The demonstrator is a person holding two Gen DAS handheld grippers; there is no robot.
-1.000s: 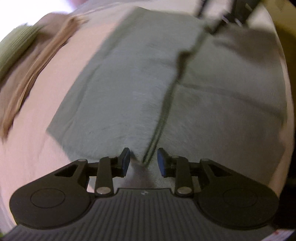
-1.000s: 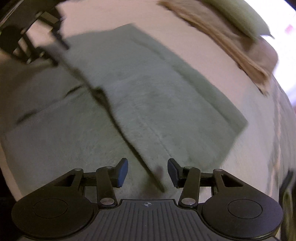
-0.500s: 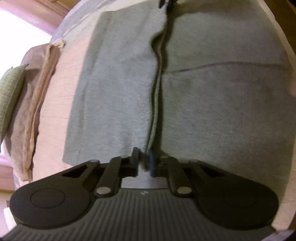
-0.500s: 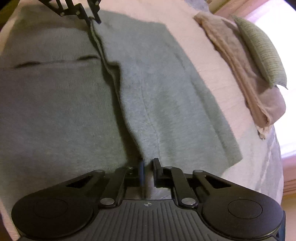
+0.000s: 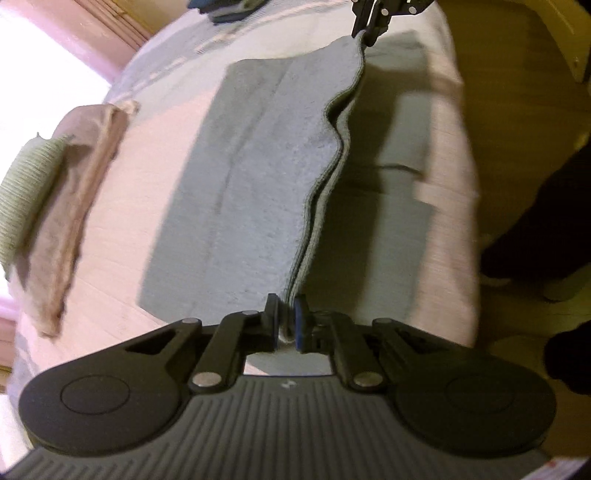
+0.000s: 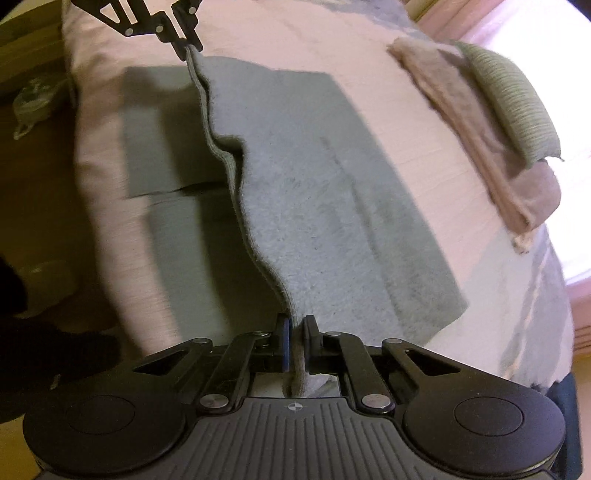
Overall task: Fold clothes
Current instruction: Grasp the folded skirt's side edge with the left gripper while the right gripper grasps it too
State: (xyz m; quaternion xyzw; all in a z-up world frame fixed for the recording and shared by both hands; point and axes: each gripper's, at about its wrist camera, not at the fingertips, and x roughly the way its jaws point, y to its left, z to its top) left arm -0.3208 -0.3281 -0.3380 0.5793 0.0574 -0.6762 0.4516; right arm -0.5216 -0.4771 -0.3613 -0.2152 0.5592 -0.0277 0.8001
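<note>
A grey-green garment point(image 5: 243, 192) lies on a pale pink bed, with one doubled edge lifted off the bed between the two grippers. My left gripper point(image 5: 286, 325) is shut on the near end of that edge in the left wrist view; the right gripper point(image 5: 369, 31) pinches the far end at the top. In the right wrist view my right gripper point(image 6: 295, 343) is shut on the garment point(image 6: 332, 206), and the left gripper point(image 6: 186, 46) holds the opposite end. The raised edge sags in a wave. Part of the garment still lies flat underneath.
A folded beige cloth point(image 5: 70, 206) and a green striped pillow point(image 5: 26, 192) lie along the far side of the bed point(image 6: 288, 40). The bed's near edge drops to a brownish floor point(image 5: 517, 110). A dark shape, perhaps a person's legs point(image 5: 546, 206), stands beside the bed.
Both grippers went from open to shut on the garment's middle edge, then lifted it off the bed. More of the bed and floor now shows around the garment.
</note>
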